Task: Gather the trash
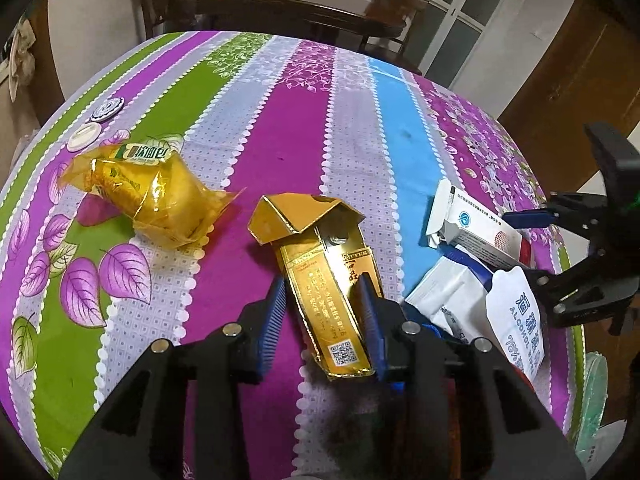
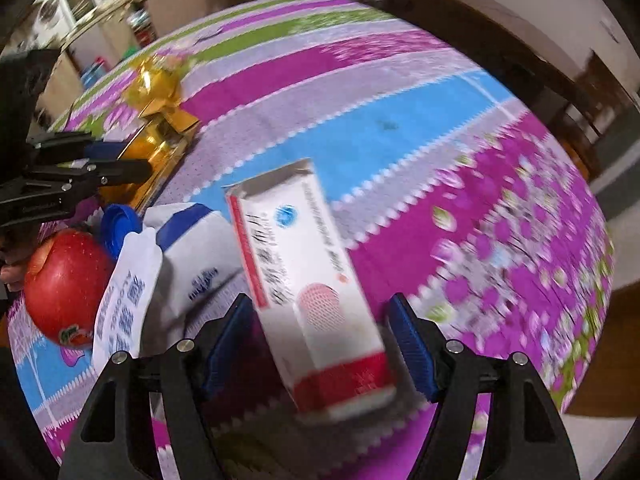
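Blue-padded fingers [image 1: 276, 308] of the left gripper [image 1: 322, 304] are pinching the gold carton [image 1: 332, 280], which is lying on the striped tablecloth [image 1: 224, 92] with its flap open. Beside it, the right gripper [image 2: 322, 340] is straddling a white-and-red box [image 2: 308, 280], jaws standing apart and not pressing it. White wipe packets [image 2: 188, 264] and a red apple [image 2: 64, 280] are sitting just beside that box.

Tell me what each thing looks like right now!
Gold box: lid flipped open, squeezed by left tongs.
Yellow wrapper: crumpled, lying flat.
White box: end flap open, between open right tongs.
Wipes pack: flap peeled up.
Apple: whole.
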A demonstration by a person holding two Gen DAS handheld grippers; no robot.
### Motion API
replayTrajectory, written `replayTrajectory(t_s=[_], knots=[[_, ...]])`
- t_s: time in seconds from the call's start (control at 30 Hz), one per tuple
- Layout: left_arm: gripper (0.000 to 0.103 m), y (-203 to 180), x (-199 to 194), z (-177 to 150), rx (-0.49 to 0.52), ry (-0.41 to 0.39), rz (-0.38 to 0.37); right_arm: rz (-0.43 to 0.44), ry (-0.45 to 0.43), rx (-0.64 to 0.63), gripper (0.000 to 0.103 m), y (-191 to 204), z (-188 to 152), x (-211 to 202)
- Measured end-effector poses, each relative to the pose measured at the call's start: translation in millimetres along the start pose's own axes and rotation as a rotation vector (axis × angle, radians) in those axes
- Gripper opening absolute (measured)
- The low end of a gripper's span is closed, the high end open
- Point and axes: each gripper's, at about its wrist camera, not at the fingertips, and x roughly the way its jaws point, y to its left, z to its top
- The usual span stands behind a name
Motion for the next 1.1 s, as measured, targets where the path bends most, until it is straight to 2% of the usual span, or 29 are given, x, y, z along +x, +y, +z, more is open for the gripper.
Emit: replayTrajectory(t_s=[0.07,0.17,0.33,0.43,0.63,0.83,1.1], knots=[[0.036,0.1,-0.4,-0.7,0.002,-0.003,-0.001,0.008,-0.018,0.01,0.068,1.4,2.8,-0.1],[0.036,-1.3,-0.9,-2.6,0.01,-0.015,0.004,0.006,-0.055,0.036,0.057,3.5,-1.2,-2.4],[0.033,-5.8,-2.3,-6.8,0.031,-0.046,0.017,-0.107,-0.149,0.136,0.051,13.9,-19.0,-11.4],[0.023,-11.4,-4.3,-8.2,0.055,-0.067,0.035,-0.153,-0.229,0.242,0.051,11.6,-32.0,-24.3],[0.02,-13.0,-2.7,-5.0,0.092,-0.06,0.015,-0.22,-0.377,0.416,0.051,29.3,-64.7,-64.8],[0.021,-13.0,0.2,-1.6,0.138,-0.046,-0.011,-0.245,-0.427,0.444,0.051,66.4,-87.4,-88.5],[0.019,-15.1,-6.5,-7.3,0.15,-0.083,-0.001,-0.305,-0.526,0.53,0.052,112.7,-122.9,-121.2]])
